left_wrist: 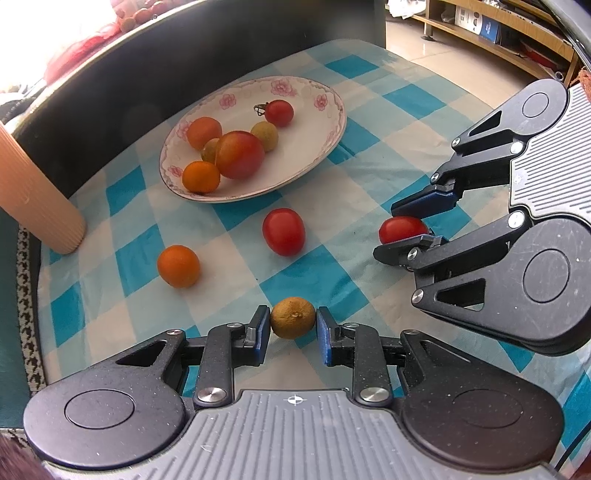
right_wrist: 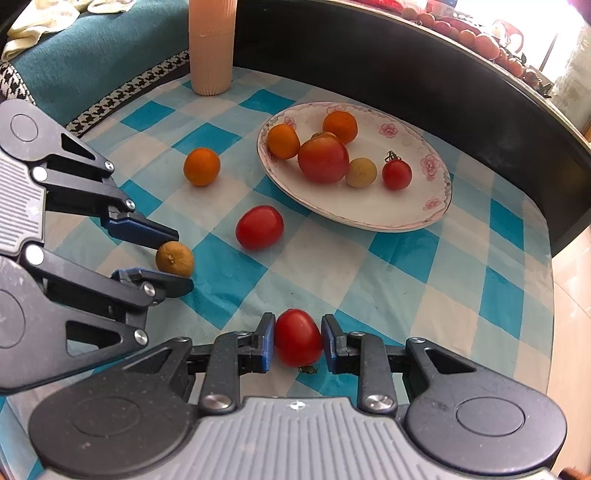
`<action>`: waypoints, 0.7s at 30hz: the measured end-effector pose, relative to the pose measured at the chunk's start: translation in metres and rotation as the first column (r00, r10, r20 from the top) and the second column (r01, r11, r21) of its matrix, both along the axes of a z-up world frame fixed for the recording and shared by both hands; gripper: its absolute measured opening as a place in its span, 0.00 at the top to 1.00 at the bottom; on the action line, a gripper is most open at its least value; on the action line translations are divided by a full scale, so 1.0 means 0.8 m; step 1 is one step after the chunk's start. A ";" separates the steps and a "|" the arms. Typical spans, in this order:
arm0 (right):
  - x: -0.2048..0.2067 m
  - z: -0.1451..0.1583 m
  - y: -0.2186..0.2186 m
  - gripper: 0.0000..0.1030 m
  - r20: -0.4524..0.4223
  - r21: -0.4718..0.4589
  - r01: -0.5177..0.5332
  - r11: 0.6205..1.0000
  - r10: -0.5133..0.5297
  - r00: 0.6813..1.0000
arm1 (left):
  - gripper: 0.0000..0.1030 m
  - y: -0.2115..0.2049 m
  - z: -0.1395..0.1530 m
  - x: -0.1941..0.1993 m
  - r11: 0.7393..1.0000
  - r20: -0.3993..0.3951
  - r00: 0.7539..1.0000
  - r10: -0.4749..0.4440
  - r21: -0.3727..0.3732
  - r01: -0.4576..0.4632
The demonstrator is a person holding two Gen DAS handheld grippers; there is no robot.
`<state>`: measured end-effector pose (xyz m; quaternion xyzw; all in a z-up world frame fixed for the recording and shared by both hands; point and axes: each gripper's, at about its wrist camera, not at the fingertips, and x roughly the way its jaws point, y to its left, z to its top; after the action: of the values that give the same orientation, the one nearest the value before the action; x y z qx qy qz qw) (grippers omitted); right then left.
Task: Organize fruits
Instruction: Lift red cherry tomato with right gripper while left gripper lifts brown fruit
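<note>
On the blue-and-white checked cloth, my left gripper (left_wrist: 293, 317) (right_wrist: 179, 260) is shut on a small brownish-yellow fruit (left_wrist: 293, 318) (right_wrist: 174, 258), both pads touching its sides low over the cloth. My right gripper (right_wrist: 298, 325) (left_wrist: 389, 232) is shut on a red cherry tomato (right_wrist: 298, 341) (left_wrist: 402, 229). Loose between them lie another red tomato (left_wrist: 283, 232) (right_wrist: 259, 227) and a small orange (left_wrist: 178, 266) (right_wrist: 201, 166). The flowered white plate (left_wrist: 332, 122) (right_wrist: 424, 218) beyond holds several fruits, including a large tomato (left_wrist: 239, 155) (right_wrist: 323, 159).
A ribbed beige cup (left_wrist: 37, 192) (right_wrist: 211, 44) stands at the cloth's far corner. A black raised edge (left_wrist: 147, 66) runs behind the plate. The table's edge drops to tiled floor (right_wrist: 576, 295) on the right, with wooden shelves (left_wrist: 498, 33) beyond.
</note>
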<state>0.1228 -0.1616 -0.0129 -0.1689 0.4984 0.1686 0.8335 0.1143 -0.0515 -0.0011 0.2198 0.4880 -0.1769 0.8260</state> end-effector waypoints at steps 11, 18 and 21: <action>0.003 0.005 -0.002 0.58 0.000 0.019 0.013 1.000 -0.013 1.000 | 0.66 -0.002 0.003 0.001 1.000 0.009 1.000 0.000 -0.005 0.000; 0.003 0.009 -0.002 0.58 0.009 0.030 0.024 0.999 -0.025 1.000 | 0.66 -0.004 0.008 0.003 1.000 0.018 1.000 0.000 -0.009 0.000; 0.003 0.011 -0.001 0.58 0.014 0.031 0.027 0.999 -0.027 1.000 | 0.66 -0.004 0.009 0.003 1.000 0.021 1.000 0.000 -0.012 0.001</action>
<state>0.1249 -0.1627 -0.0041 -0.1504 0.4918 0.1637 0.8419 0.1165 -0.0551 0.0062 0.2166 0.4781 -0.1778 0.8324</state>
